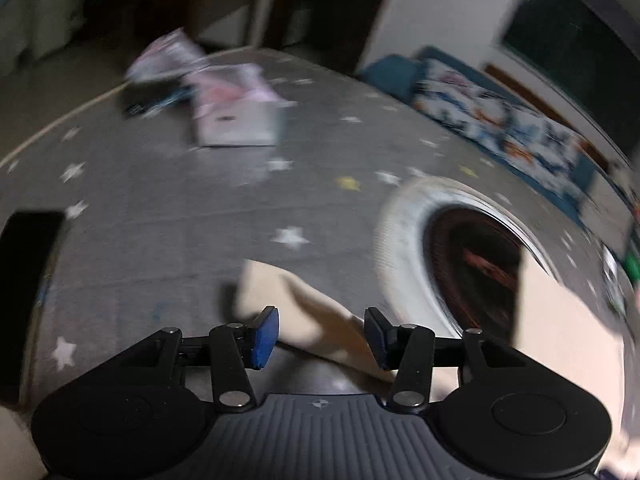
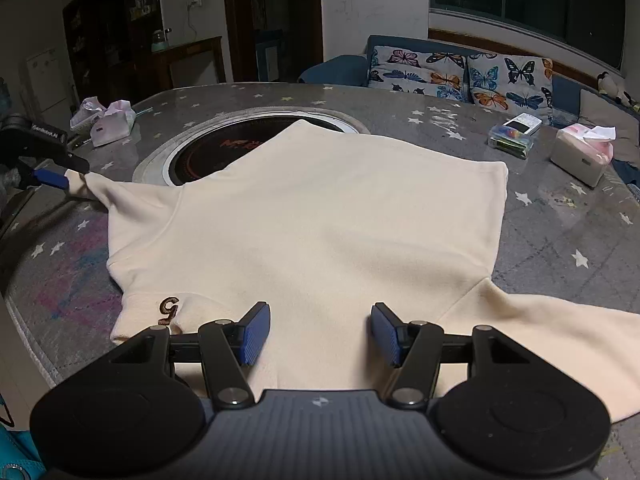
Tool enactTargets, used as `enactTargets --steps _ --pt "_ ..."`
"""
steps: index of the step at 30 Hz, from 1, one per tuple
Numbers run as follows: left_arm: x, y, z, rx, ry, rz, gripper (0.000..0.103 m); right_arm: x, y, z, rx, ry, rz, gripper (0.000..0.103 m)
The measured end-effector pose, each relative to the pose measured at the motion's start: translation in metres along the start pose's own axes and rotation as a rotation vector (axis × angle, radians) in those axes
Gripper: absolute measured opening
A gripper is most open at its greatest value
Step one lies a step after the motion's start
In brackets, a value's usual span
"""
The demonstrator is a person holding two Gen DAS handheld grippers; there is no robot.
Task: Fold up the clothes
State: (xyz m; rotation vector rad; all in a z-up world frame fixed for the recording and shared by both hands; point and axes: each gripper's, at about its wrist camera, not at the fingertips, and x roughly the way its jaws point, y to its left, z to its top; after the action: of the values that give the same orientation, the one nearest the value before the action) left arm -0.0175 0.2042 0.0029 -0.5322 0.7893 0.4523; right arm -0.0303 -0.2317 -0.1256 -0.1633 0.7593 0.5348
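Right wrist view, far left: left gripper (image 2: 66, 178) at the sleeve tip (image 2: 86, 184), blue pads right by the cloth, grip itself unclear. Left wrist view, blurred: jaws apart, cloth lying between and below the pads, none seen pressing. Centre: cream sweatshirt (image 2: 320, 220) spread flat on the starred table (image 2: 560, 240), partly over the round hob (image 2: 192, 156). Near edge: right gripper (image 2: 320, 334) half open over the sweatshirt, holding nothing. Right: tissue box (image 2: 580, 156) well apart.
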Motion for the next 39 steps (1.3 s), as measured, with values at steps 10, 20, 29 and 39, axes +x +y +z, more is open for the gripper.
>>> enactTargets --steps 10,20,29,39 --pt "0.014 0.029 0.022 -0.080 0.007 0.034 0.055 0.001 -0.003 0.000 0.005 -0.001 0.007 0.059" --pt "0.016 0.024 0.027 -0.018 -0.008 -0.082 0.010 0.003 -0.002 0.001 0.004 -0.004 0.003 0.059" --pt "-0.007 0.020 0.033 0.060 -0.149 -0.193 0.008 0.003 -0.002 0.000 0.010 -0.006 0.001 0.059" --pt "0.009 -0.004 0.028 0.039 -0.044 -0.157 0.033 0.004 -0.001 0.000 0.007 -0.007 0.001 0.062"
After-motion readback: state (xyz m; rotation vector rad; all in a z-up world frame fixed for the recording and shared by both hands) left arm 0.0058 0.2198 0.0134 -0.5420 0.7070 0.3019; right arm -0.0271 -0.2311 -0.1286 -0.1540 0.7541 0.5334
